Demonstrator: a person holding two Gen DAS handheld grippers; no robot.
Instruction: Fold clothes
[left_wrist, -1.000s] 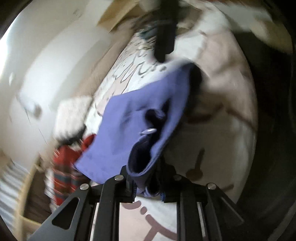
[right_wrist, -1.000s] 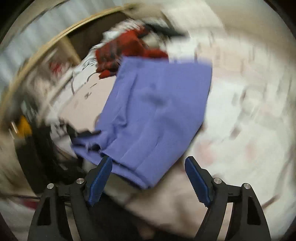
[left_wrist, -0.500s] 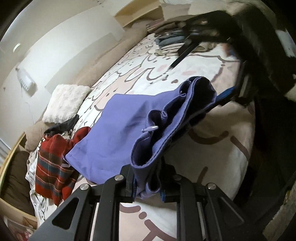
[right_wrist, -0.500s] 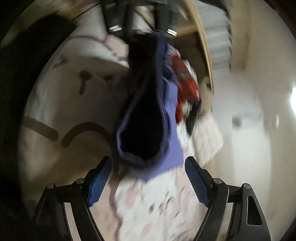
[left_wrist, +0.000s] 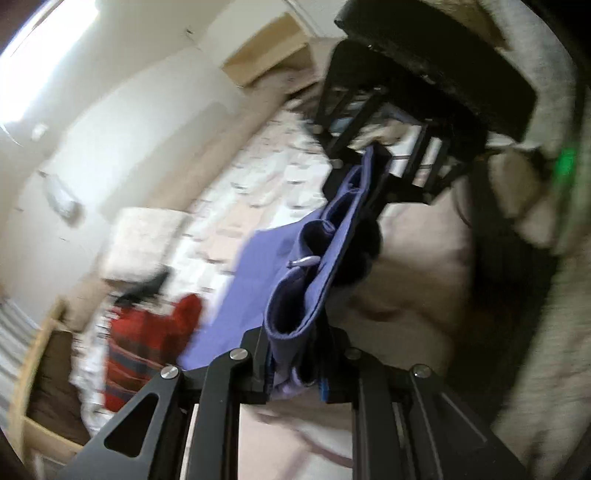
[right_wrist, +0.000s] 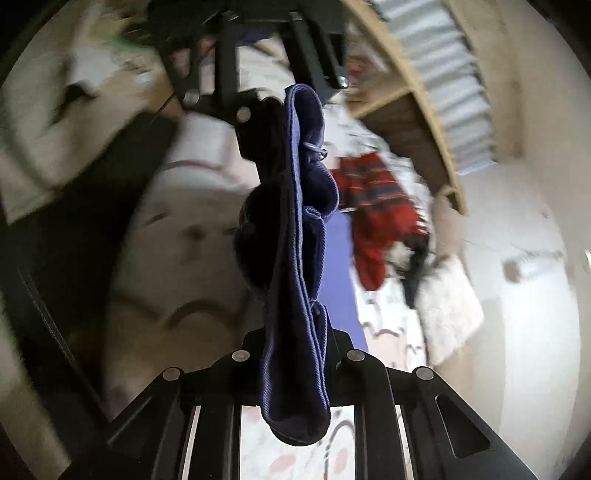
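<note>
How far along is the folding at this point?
Early. Done: nothing visibly folded; the red plaid garment lies crumpled on the bed. In hand: the blue garment, its edge stretched between the left gripper and the closing right gripper. Left: laying it flat, folding it, then the plaid one.

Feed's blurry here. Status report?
Left gripper clamped on blue-purple fabric garment. Right gripper closing on its other end. Nothing in the way.

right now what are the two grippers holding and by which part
Both grip the blue-purple cloth garment by its bunched band edge: left gripper at one end, right gripper, jaws closing on it, at the other.
</note>
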